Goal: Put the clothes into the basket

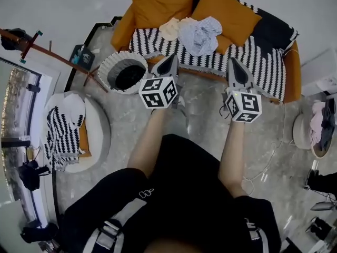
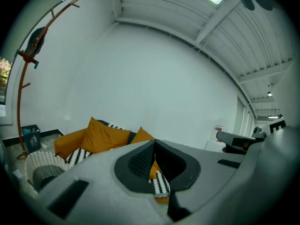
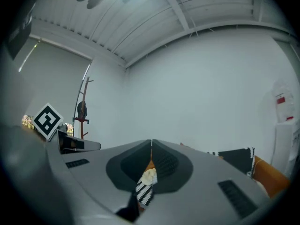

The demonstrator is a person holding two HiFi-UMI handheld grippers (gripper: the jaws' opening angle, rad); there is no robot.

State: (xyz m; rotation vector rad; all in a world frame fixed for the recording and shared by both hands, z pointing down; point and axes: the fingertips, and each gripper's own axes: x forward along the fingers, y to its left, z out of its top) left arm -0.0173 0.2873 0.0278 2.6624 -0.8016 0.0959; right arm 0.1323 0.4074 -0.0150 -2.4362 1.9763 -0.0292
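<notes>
Clothes: cream garment (image 1: 169, 28) and pale blue-white garment (image 1: 200, 35), heaped side by side on striped sofa (image 1: 258, 62), far centre. Basket (image 1: 107, 66): on floor, just left of sofa. Left gripper (image 1: 172, 60), right gripper (image 1: 234, 62): jaws clenched together, empty, near the sofa's front edge.

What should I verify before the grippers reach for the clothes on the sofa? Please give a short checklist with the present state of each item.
1. Clothes found: ok. A cream garment and a pale blue garment lie on the sofa.
2. Grippers open: not ok. The left gripper and the right gripper are both shut and empty.
3. Basket ready: ok. The basket stands upright on the floor by the sofa's end.
4. Room in the basket: cannot tell; its inside is dark.
5. Way to the clothes: ok; nothing stands between them and the grippers.
</notes>
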